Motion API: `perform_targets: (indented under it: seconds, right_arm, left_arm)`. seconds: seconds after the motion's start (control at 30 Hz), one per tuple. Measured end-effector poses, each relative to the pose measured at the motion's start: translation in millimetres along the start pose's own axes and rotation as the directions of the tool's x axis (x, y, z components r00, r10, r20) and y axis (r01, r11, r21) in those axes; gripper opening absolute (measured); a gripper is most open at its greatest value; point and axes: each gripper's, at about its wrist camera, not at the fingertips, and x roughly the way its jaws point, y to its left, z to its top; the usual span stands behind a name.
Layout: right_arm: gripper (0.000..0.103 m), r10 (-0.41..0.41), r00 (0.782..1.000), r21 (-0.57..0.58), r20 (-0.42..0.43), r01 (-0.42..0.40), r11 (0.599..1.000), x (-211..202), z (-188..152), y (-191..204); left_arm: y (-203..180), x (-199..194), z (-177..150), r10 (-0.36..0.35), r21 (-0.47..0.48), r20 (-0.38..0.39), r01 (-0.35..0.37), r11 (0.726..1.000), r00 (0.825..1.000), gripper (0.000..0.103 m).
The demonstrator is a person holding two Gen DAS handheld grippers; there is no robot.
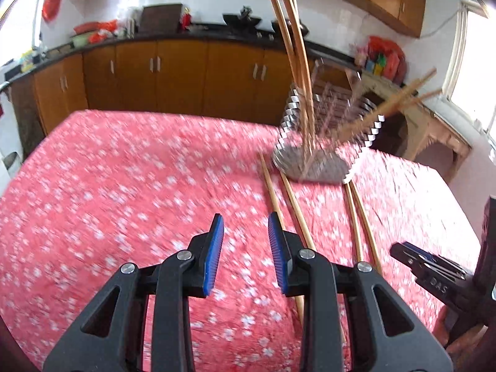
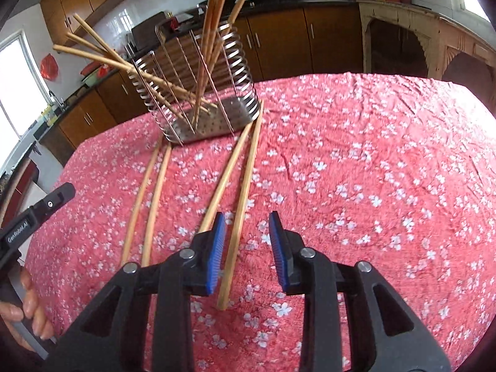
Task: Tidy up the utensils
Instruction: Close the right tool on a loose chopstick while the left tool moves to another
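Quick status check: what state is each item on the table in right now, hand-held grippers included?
Wire metal utensil holder: upright, holding several chopsticks.
Four wooden chopsticks: lying flat on the red floral tablecloth.
Left hand-held gripper: open, empty.
Right hand-held gripper: open, one chopstick below its jaws, ungripped.

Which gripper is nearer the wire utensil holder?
Neither clearly. The left gripper and right gripper both hang open over the loose chopsticks, short of the wire utensil holder.

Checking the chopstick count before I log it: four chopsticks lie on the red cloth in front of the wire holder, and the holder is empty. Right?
Not quite. The four chopsticks do lie on the cloth, but the holder is not empty: several chopsticks already stand in it, as the right wrist view shows.
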Motion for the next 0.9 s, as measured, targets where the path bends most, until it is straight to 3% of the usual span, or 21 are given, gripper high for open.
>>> perform_targets:
  seconds: [0.4,0.53,0.73,0.9]
  right_arm:
    - [0.027,-0.062,0.998,-0.086,-0.021,0.060,0.994,19.6,-4.9,16.5]
    - [0.009,-0.100,0.995,-0.101,-0.010,0.099,0.990,21.4,-4.2,19.3]
    - [0.008,-0.131,0.991,0.021,-0.002,0.131,0.991,17.1,3.4,-12.0]
    - [0.008,-0.209,0.978,0.237,0.003,0.202,0.950,6.9,11.6,-60.1]
  left_arm:
    - [-10.6,27.7,-24.3,-0.037,0.021,-0.101,0.039,0.999,0.994,0.029]
    - [-15.6,31.8,-29.7,-0.039,0.031,-0.118,0.043,0.999,0.992,0.029]
    - [-19.2,39.3,-30.9,-0.041,0.045,-0.136,0.047,0.998,0.990,0.029]
    - [-23.7,42.9,-32.9,-0.042,0.065,-0.148,0.053,0.997,0.988,0.029]
